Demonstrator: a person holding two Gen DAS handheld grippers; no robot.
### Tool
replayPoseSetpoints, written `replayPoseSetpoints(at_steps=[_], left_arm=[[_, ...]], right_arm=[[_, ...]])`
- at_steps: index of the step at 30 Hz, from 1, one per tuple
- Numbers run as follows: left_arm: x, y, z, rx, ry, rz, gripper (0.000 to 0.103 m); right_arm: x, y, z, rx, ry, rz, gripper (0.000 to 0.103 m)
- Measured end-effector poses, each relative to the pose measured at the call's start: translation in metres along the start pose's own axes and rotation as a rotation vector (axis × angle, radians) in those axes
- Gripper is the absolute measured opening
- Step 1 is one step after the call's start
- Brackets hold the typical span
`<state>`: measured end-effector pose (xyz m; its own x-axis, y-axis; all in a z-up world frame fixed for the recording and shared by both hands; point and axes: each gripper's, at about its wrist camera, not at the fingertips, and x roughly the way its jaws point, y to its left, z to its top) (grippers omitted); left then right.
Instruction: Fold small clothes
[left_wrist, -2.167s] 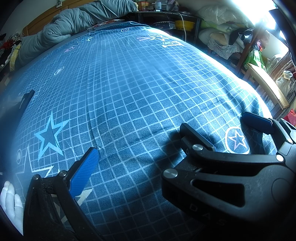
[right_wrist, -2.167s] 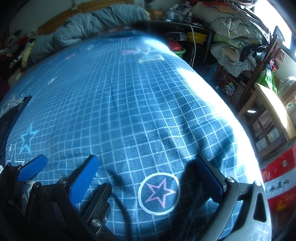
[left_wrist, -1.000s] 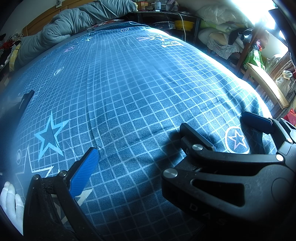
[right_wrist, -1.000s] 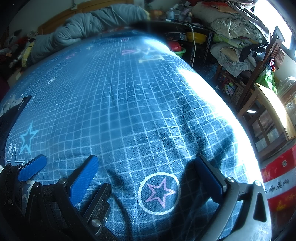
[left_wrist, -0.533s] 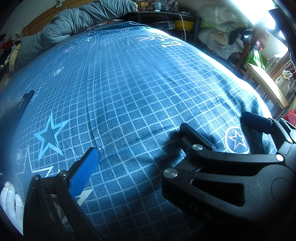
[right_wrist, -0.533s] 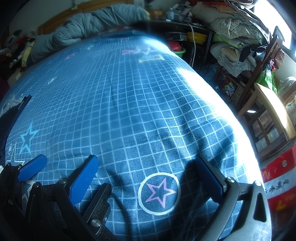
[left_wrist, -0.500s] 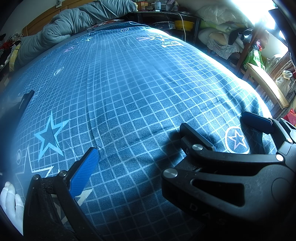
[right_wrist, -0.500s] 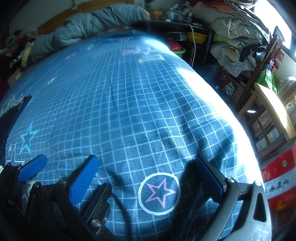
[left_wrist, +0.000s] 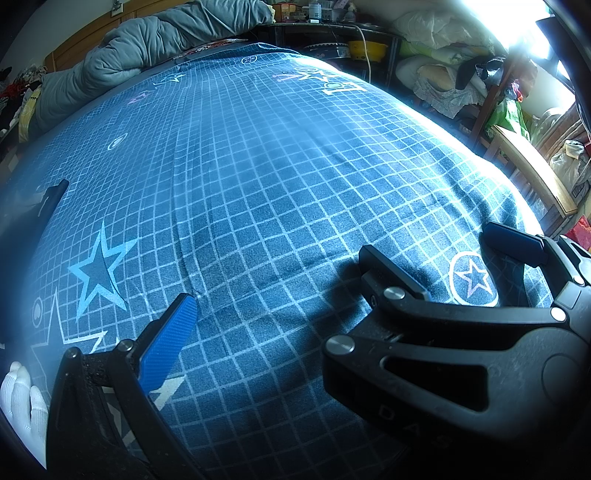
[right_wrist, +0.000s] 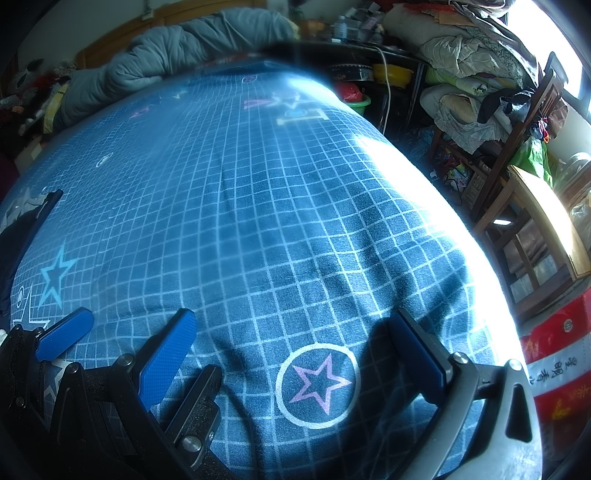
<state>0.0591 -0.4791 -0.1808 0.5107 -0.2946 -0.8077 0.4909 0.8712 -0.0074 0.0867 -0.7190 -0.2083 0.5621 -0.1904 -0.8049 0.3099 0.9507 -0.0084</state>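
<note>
Bedsheet (left_wrist: 258, 166), blue with white grid and star prints, is being seen across most of the left wrist view. The left gripper (left_wrist: 291, 321) is being held low over it, one blue pad (left_wrist: 166, 343) showing at 7 o'clock; its other finger is being hidden by the right gripper (left_wrist: 430, 243), which is being held wide open at 4 o'clock, straddling a circled star print (left_wrist: 472, 280). A dark garment (left_wrist: 37, 210) is lying at the sheet's 9 o'clock edge, well apart from both tools. A rolled grey quilt (left_wrist: 147, 44) is lying at 11 o'clock, and a wooden chair (left_wrist: 532, 173) is standing at 3 o'clock. A white fabric-covered shape (left_wrist: 18, 398) is showing at 8 o'clock; what it is cannot be told.

In the right wrist view, the right gripper's fingers are being held spread, nothing gripped, with the circled star between them at 6 o'clock. The left gripper's two fingers are being seen at 8 o'clock, also spread and empty, overlapping the right tool's left finger. The garment is lying at 9 o'clock, untouched.
</note>
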Motion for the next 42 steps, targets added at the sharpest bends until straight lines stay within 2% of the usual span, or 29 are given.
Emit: replayPoseSetpoints(at_steps=[42], left_arm=[[0.0022,-0.0048,0.0002,0.000,-0.003,-0.001,0.103]], right_arm=[[0.0001,0.0003,0.0001,0.000,0.000,0.000,0.103]])
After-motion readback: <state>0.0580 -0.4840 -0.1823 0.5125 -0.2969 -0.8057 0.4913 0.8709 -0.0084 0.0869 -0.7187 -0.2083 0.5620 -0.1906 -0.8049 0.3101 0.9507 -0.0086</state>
